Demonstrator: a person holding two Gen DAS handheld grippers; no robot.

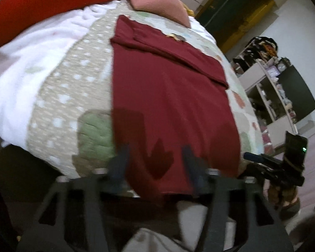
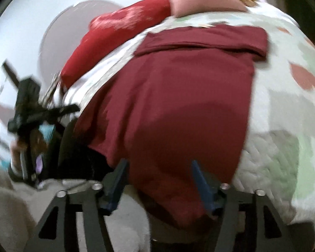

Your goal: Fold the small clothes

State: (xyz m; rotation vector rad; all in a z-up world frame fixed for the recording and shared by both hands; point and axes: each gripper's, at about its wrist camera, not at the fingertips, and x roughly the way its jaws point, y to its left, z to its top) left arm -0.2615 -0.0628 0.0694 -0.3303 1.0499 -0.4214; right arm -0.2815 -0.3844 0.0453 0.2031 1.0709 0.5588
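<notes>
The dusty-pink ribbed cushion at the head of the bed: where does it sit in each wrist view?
Left wrist: the dusty-pink ribbed cushion lies at top centre, beyond the dark red garment's folded far end.
Right wrist: the cushion lies along the top edge, right of centre, blurred.
Shared landmark: the bright red pillow with pale print, left of the cushion in both views.

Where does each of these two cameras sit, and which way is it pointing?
Left wrist: on the left gripper, looking down its open fingers at the maroon garment on the quilt; the right gripper shows at right.
Right wrist: on the right gripper, fingers open, over the garment's near edge; the left gripper shows at left.
Shared: garment, quilt, pink pillow.
</notes>
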